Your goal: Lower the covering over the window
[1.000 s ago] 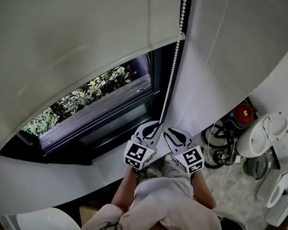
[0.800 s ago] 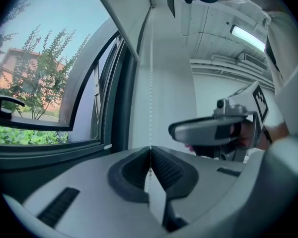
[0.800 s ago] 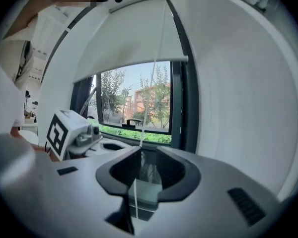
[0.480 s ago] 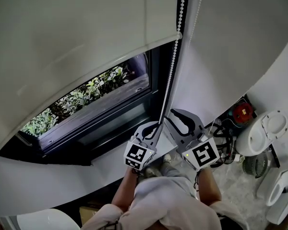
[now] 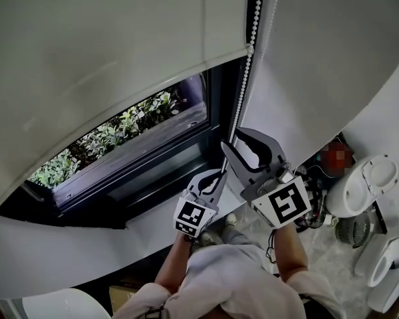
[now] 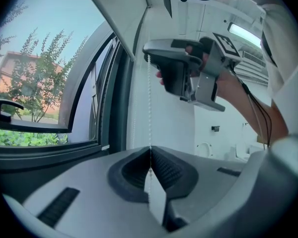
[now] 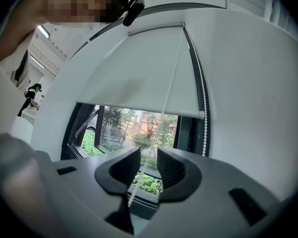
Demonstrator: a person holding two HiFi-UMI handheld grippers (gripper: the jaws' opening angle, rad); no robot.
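Note:
A white roller blind (image 5: 120, 45) covers the upper part of the dark-framed window (image 5: 153, 145); its bottom rail (image 5: 247, 48) ends beside the white bead chain (image 5: 245, 78). My left gripper (image 5: 219, 173) is low on the chain and shut on it; the chain (image 6: 149, 108) runs straight up from the closed jaws (image 6: 150, 151). My right gripper (image 5: 231, 138) is above the left one, its jaws apart. The chain (image 7: 164, 103) passes blurred through the gap of the right gripper (image 7: 148, 155) without being pressed. The right gripper (image 6: 161, 66) also shows from the side in the left gripper view.
A white wall (image 5: 319, 65) lies right of the chain. On the floor at the right are a white toilet (image 5: 362, 185), a red object (image 5: 337, 155), coiled cables (image 5: 306, 191) and a small fan (image 5: 350, 231). Green plants (image 5: 120, 131) show outside; a window handle (image 6: 5, 105) sits at left.
The right gripper has risen along the chain from beside the left gripper to above it, and its jaws have spread wider. The left gripper and the blind have not visibly moved.

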